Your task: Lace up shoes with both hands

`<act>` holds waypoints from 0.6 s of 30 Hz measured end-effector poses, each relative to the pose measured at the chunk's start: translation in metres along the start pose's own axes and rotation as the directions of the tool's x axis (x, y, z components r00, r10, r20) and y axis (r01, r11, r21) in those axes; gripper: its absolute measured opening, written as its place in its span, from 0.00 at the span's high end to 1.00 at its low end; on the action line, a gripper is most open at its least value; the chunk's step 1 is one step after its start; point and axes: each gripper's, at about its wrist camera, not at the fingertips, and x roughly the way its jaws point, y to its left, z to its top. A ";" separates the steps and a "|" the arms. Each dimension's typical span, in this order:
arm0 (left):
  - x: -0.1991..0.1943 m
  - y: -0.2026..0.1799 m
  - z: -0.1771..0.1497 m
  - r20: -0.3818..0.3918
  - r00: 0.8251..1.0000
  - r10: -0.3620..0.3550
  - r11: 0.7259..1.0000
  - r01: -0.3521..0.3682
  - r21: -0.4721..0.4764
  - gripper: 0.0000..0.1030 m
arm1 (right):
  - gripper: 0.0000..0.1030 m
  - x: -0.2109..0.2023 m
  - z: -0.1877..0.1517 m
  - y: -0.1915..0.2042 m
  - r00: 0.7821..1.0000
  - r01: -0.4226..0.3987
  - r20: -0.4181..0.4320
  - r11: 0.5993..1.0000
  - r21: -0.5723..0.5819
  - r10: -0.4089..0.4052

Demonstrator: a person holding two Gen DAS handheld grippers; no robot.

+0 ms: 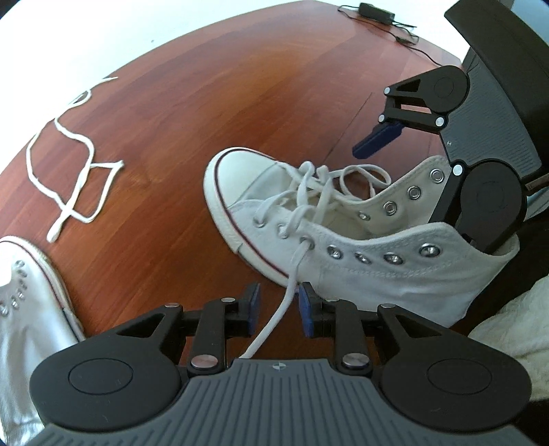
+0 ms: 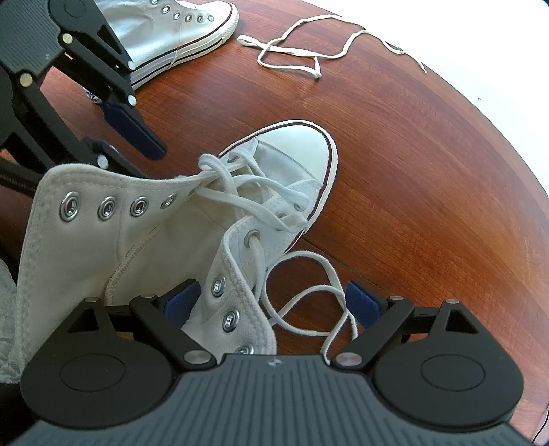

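- Closest to me, my left gripper point(image 1: 278, 310) has its blue pads parted a little, with the lace end point(image 1: 274, 319) running loose between them. It touches neither pad, so I hold nothing there.
- My right gripper point(image 2: 272, 303) stands wide apart, straddling the near eyelet flap point(image 2: 236, 302) of the high-top shoe point(image 2: 164, 236). One finger sits inside the shoe, the other outside by a slack lace loop point(image 2: 308, 288). I can't tell whether the inner pad touches the canvas.
- The shoe lies on the wooden table point(image 1: 212, 103), toe pointing away. Only its lower eyelets are laced; the upper ones are bare.
- I judge we are mid-lacing: next, re-pinch the lace end and aim it at the next free eyelet point(image 1: 334, 253) while the right steadies the flap.
- Farther off lie a second shoe point(image 2: 178, 31), unlaced, and a spare lace point(image 2: 302, 58).
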 end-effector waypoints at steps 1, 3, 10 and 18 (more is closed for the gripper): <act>0.002 0.000 0.002 0.000 1.000 -0.006 1.000 0.006 0.000 0.75 | 0.11 0.000 0.000 0.000 1.000 0.000 0.000 1.000 0.001 0.000; 0.004 -0.001 0.005 0.005 1.000 -0.007 1.000 0.007 0.007 0.76 | 0.11 0.000 0.000 0.000 1.000 0.000 0.001 1.000 0.002 0.000; 0.005 0.000 0.014 0.029 0.999 -0.034 0.999 0.034 0.010 0.84 | 0.11 0.001 0.000 0.000 1.000 -0.001 0.002 1.000 0.004 0.001; 0.008 -0.009 0.013 0.025 0.999 -0.030 0.998 0.028 0.050 0.97 | 0.11 0.002 0.000 -0.001 1.000 -0.001 0.002 1.000 0.003 0.001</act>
